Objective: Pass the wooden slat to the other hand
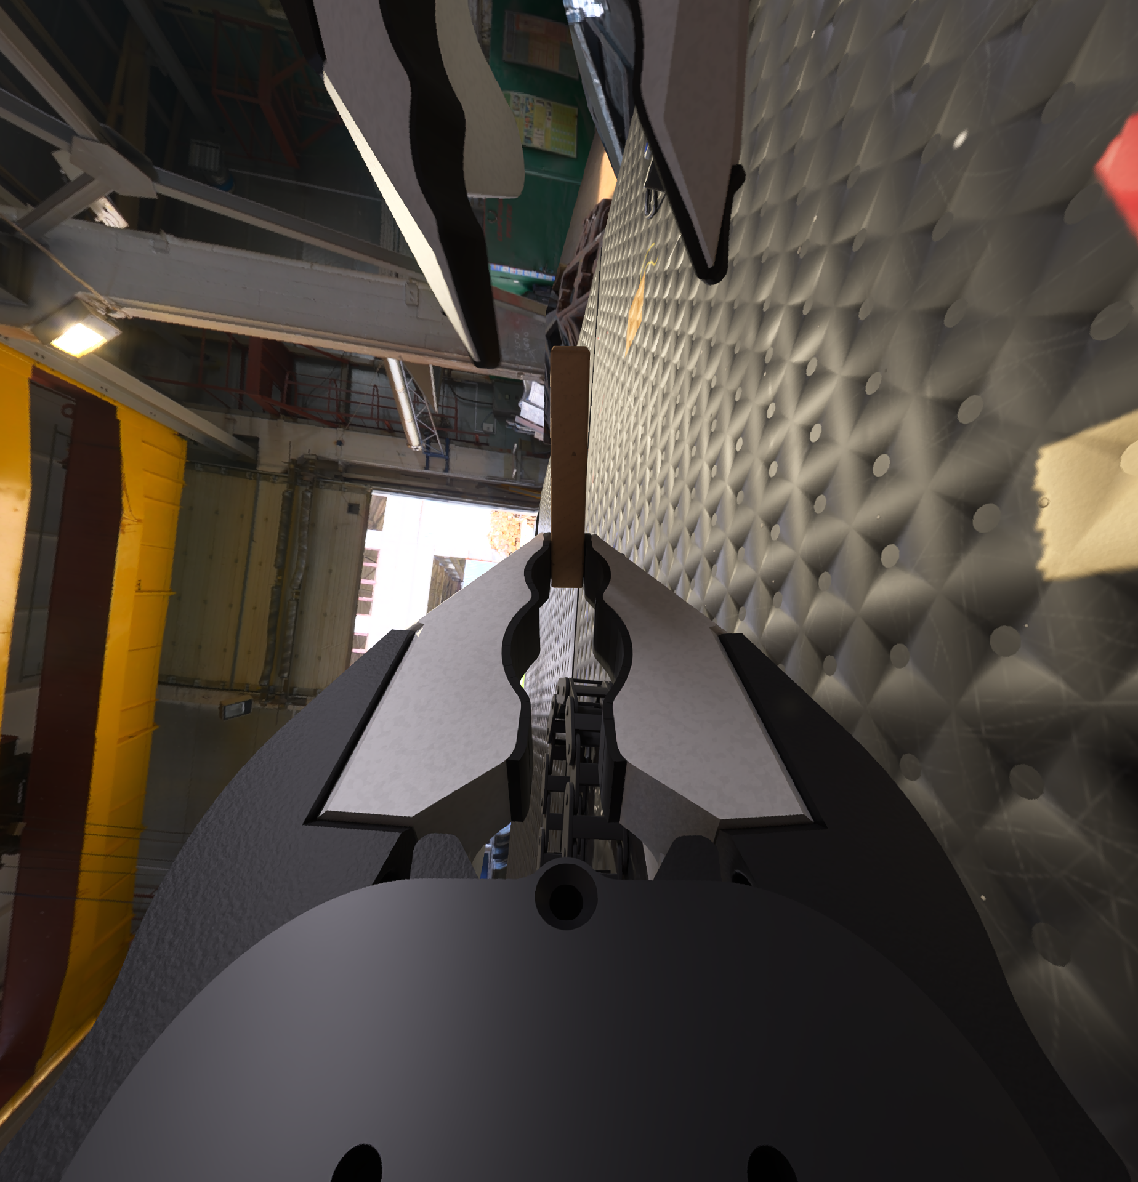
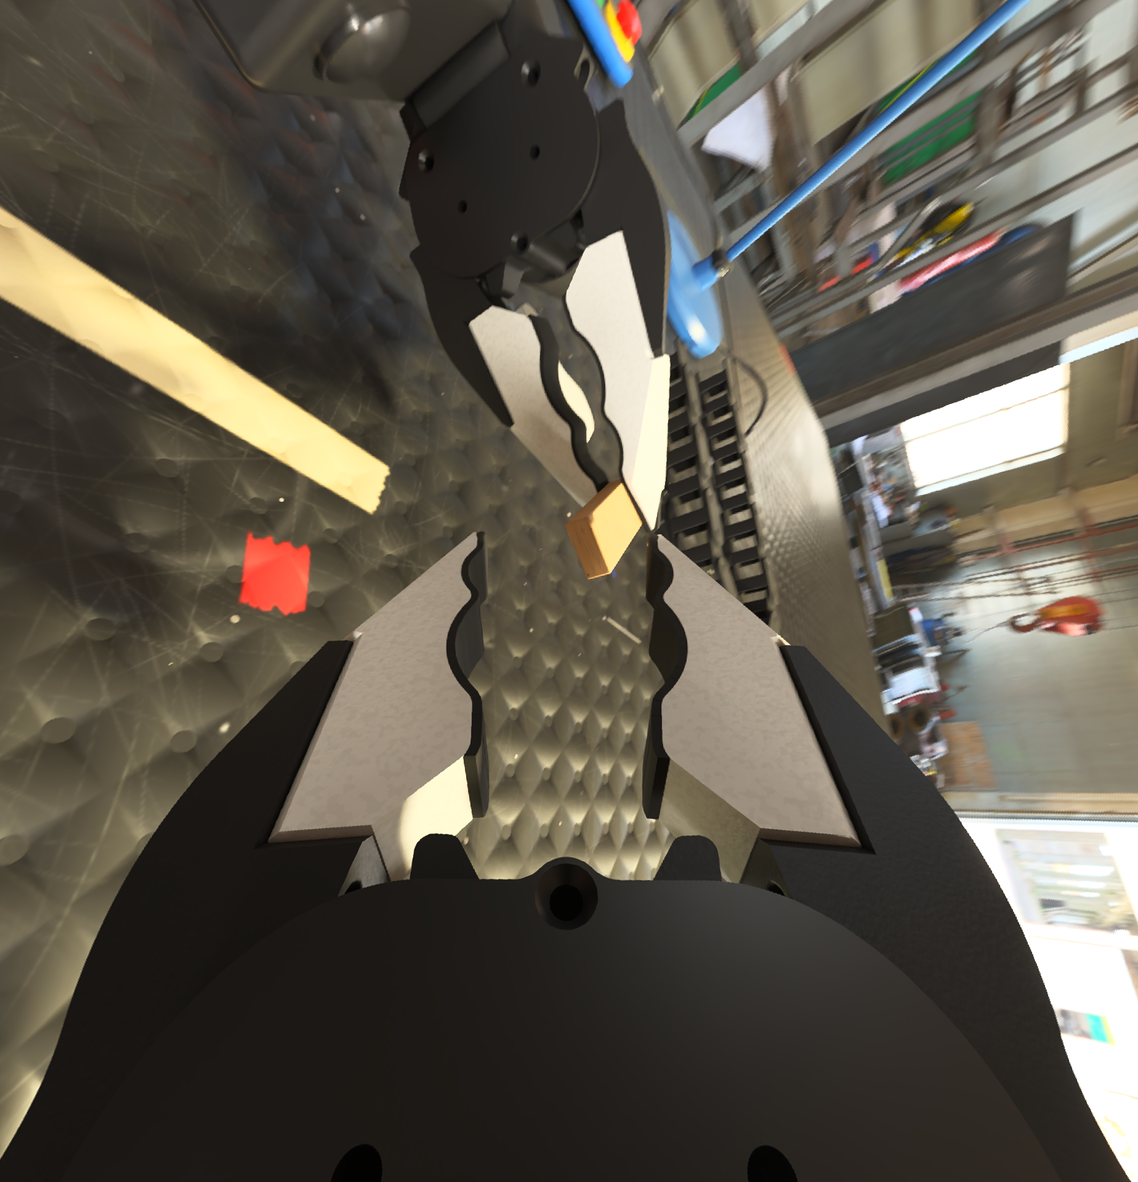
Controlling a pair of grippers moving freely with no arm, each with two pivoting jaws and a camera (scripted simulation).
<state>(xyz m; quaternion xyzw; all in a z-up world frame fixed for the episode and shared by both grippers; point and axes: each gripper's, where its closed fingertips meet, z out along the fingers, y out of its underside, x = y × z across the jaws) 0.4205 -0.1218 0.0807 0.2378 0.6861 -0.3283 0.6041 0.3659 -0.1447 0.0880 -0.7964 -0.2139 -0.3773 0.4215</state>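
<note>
The left gripper pinched the near end of the thin tan wooden slat, whose long axis ran straight out from its fingertips toward the right gripper; that gripper stood spread, the slat's free end reaching just between its tips, above the embossed metal desk
</note>
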